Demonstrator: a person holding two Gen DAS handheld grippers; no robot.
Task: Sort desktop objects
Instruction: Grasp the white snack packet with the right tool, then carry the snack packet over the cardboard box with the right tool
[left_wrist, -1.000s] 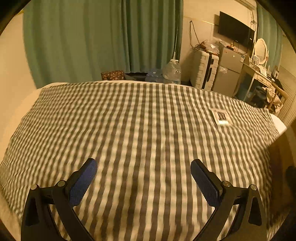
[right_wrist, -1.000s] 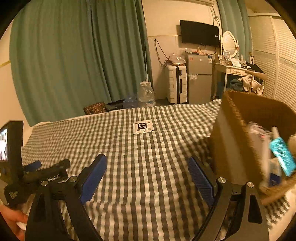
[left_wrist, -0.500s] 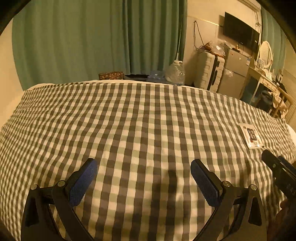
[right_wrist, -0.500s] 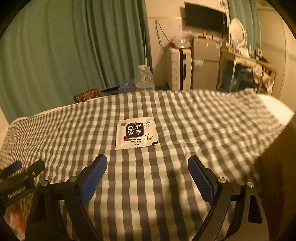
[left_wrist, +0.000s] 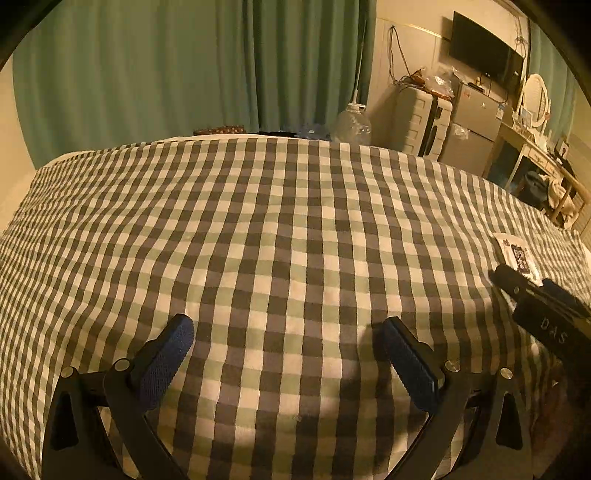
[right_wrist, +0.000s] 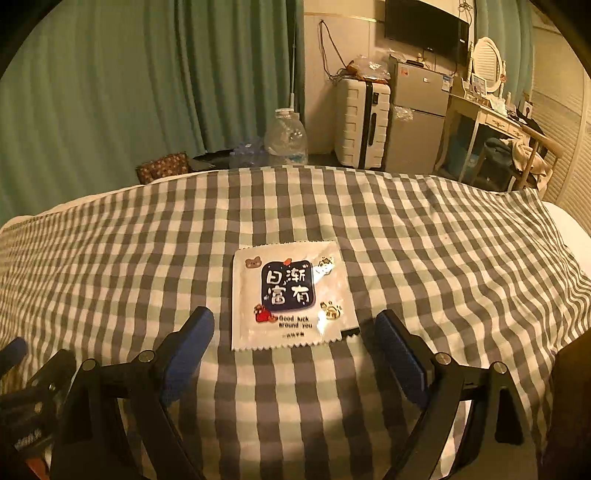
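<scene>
A flat white packet (right_wrist: 290, 297) with a dark blue label and cartoon stickers lies on the checked cloth (right_wrist: 443, 266). My right gripper (right_wrist: 293, 325) is open just in front of it, its blue pads to either side of the packet's near edge and apart from it. In the left wrist view the same packet (left_wrist: 517, 256) lies at the far right, partly behind the right gripper's black body (left_wrist: 543, 314). My left gripper (left_wrist: 286, 334) is open over bare cloth, nothing between its fingers.
The cloth covers a bed-like surface (left_wrist: 258, 229) that drops off at the far and right edges. Beyond it stand green curtains (right_wrist: 147, 81), a large water bottle (right_wrist: 286, 136), a white suitcase (right_wrist: 362, 122), a small fridge (right_wrist: 417, 114) and a dressing table (right_wrist: 487, 122).
The right gripper swung left away from the brown box and came down toward the packet, which now fills the space ahead of its fingers. The left gripper sank closer to the cloth.
</scene>
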